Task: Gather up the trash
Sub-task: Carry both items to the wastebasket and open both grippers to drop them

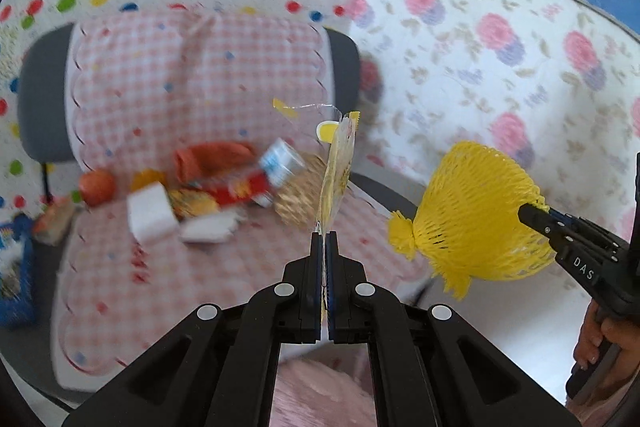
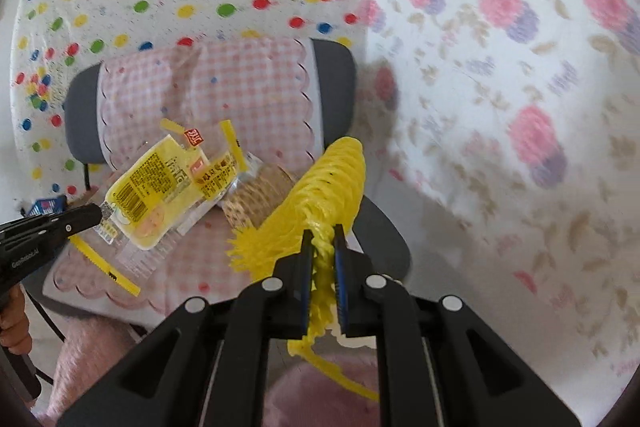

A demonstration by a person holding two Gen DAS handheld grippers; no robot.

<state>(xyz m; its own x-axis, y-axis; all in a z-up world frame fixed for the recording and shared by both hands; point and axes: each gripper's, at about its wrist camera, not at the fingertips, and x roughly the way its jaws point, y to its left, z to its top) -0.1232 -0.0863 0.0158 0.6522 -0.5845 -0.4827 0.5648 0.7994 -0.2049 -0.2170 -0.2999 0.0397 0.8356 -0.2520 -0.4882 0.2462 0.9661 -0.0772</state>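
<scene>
My left gripper (image 1: 325,235) is shut on a clear and yellow plastic wrapper (image 1: 336,171), seen edge-on here and flat as the wrapper (image 2: 160,191) in the right wrist view, where the left gripper (image 2: 98,215) enters from the left. My right gripper (image 2: 323,233) is shut on a yellow foam fruit net (image 2: 320,195); the same net (image 1: 476,215) hangs at the tips of the right gripper (image 1: 528,213) at the right of the left wrist view. Both are held in the air above a chair (image 1: 200,75) with a pink checked cushion.
Several pieces of litter lie on the chair seat: an orange wrapper (image 1: 212,159), a white box (image 1: 152,217), a red packet (image 1: 240,191), a round woven thing (image 1: 296,199), an orange fruit (image 1: 98,187). Dotted and flowered cloths hang behind. A hand (image 1: 600,343) holds the right gripper.
</scene>
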